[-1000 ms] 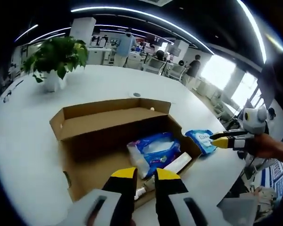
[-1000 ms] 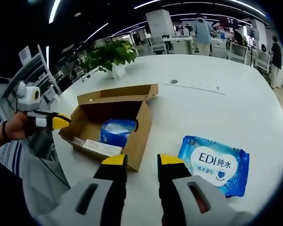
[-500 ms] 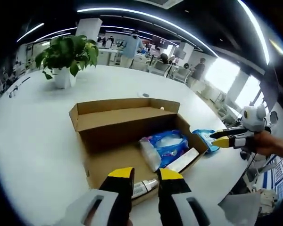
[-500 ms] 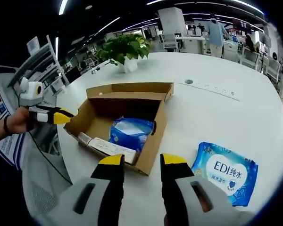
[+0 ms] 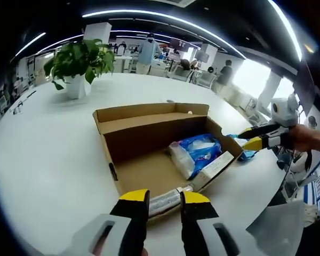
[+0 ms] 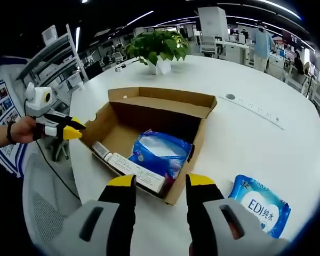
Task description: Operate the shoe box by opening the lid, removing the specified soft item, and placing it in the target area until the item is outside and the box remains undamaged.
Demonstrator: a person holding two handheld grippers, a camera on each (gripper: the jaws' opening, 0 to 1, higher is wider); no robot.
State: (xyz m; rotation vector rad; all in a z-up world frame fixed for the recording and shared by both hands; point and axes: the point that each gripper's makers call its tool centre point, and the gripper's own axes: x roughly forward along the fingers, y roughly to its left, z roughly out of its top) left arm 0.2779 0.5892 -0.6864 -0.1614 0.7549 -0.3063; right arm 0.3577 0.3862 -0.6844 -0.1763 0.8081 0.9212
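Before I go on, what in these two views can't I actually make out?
- Wipes pack, left gripper view: mostly hidden behind the box wall and the right tool.
- Wipes pack, right gripper view: its near corner is covered by that tool's own jaw.
- Blue bag: print too small to read.
- Tube, left gripper view: partly behind the left tool's jaws.
- Box floor under the bag: hidden.

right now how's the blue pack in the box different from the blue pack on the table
The blue pack in the box is puffy and crinkled, propped at a slant inside the shoe box. The blue pack on the table lies flat outside the box, its white label with "EDI" facing up. Both are soft blue plastic packs.
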